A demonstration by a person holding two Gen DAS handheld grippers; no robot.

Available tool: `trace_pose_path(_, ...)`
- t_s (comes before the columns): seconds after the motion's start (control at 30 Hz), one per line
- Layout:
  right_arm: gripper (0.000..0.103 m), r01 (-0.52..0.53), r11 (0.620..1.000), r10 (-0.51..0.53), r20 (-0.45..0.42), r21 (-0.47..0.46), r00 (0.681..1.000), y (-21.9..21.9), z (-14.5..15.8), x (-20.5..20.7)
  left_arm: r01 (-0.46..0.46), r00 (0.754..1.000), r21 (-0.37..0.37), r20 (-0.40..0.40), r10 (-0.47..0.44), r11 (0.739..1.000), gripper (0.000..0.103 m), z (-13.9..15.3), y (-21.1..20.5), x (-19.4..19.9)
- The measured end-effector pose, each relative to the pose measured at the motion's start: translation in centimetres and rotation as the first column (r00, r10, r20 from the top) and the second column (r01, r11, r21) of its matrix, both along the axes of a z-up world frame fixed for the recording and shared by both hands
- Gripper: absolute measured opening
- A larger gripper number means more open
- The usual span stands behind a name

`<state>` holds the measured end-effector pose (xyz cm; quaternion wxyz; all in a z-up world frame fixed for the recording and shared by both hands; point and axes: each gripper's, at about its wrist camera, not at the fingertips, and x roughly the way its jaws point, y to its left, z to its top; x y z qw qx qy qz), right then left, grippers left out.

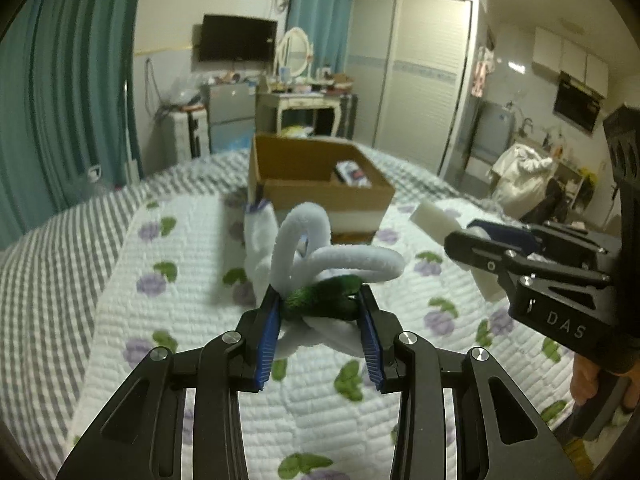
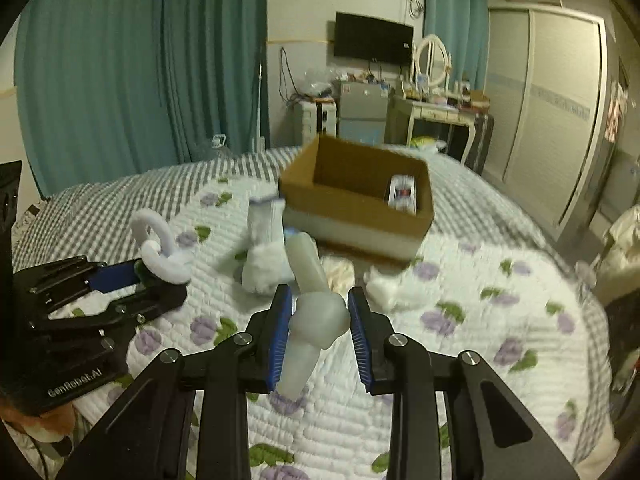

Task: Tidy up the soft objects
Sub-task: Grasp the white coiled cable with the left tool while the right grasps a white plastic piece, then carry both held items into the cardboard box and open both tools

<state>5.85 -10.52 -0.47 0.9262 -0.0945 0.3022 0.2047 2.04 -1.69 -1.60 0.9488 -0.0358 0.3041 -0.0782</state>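
Observation:
My left gripper is shut on a fuzzy white looped toy with a green middle and holds it above the quilt; it also shows in the right wrist view. My right gripper is shut on a white foam stick, which also shows in the left wrist view. An open cardboard box stands ahead on the bed with a small packet inside. A white sock stands just left of the box front.
A white quilt with purple flowers covers the bed. Small white soft pieces lie in front of the box. Teal curtains, a dresser with a mirror and a wardrobe stand beyond the bed.

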Motion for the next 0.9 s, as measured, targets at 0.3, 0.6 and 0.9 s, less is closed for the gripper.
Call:
trace_pose_path(0.3,0.029,-0.034,0.999,0.038,0.107,-0.032,0.994,0.7,6.5,4.5,0.014,0.997,0.002,0.078,-0.014,1.0,0.036,5.0,-0.3,5.4)
trace_pose_path(0.6,0.029,-0.017,1.0,0.019,0.14,-0.019,0.99,0.1,8.8,13.0,-0.018,0.992,0.062,0.123,0.01,0.998,0.036,6.2,-0.3,14.1)
trace_pose_path(0.9,0.029,0.02,1.0,-0.018,0.106,-0.014,0.994,0.4,6.4,23.6,-0.029,0.996,0.08,0.092,0.022,0.996,0.036,3.2,-0.7,22.9)
